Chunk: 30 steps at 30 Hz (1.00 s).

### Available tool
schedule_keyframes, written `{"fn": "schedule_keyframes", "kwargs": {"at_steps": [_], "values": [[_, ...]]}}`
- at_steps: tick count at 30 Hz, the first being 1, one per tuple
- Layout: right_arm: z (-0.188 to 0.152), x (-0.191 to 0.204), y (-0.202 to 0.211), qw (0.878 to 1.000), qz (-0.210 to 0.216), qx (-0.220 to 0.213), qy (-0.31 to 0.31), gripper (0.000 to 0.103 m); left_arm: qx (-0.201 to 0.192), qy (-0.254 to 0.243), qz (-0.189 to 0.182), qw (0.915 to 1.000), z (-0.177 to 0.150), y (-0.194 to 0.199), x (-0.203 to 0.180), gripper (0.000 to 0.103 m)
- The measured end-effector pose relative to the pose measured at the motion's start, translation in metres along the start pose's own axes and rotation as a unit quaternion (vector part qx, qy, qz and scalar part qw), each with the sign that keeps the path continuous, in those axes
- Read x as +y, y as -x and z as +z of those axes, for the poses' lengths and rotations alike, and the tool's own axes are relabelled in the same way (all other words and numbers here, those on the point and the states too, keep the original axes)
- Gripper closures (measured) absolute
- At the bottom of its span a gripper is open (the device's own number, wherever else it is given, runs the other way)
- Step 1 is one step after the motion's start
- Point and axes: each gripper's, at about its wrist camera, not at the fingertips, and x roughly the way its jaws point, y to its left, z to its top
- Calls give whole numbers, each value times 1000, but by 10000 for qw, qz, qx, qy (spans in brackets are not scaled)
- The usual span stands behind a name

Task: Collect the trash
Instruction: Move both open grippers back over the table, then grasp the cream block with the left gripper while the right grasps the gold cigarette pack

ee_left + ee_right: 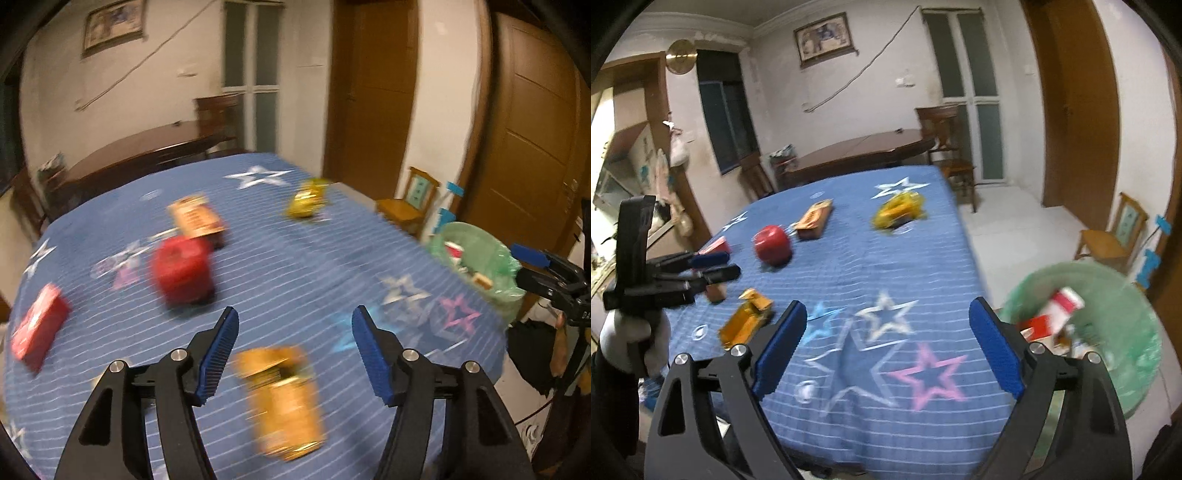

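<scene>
My left gripper is open above the blue star tablecloth, with an orange wrapper box lying between and just below its jaws, not gripped. It also shows in the right wrist view. My right gripper is open and empty over the table's near right corner. A green-lined trash bin with several scraps inside stands beside the table at right; it also shows in the left wrist view. Farther off lie a red apple-like object, an orange carton, a yellow wrapper and a red box.
A small brown block lies near the left gripper in the right wrist view. A dark wooden table and chairs stand behind. A small wooden chair and brown doors are at right. White floor lies past the table's right edge.
</scene>
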Motion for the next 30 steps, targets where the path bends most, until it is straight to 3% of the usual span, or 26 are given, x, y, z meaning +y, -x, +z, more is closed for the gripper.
{"fn": "schedule_keyframes", "kwargs": {"at_steps": [7, 13, 18, 30], "values": [[-22, 58, -31, 9986, 308, 416, 111, 17, 185, 173, 218, 9994, -37, 38, 105, 35], [-32, 111, -65, 9935, 760, 834, 175, 17, 304, 96, 47, 9995, -55, 42, 150, 30], [-35, 146, -90, 9892, 1024, 1043, 51, 16, 441, -46, -172, 9989, -59, 26, 155, 30], [-43, 166, -135, 9899, 407, 1312, -341, 16, 888, -651, -257, 9936, -54, -32, 143, 30]]}}
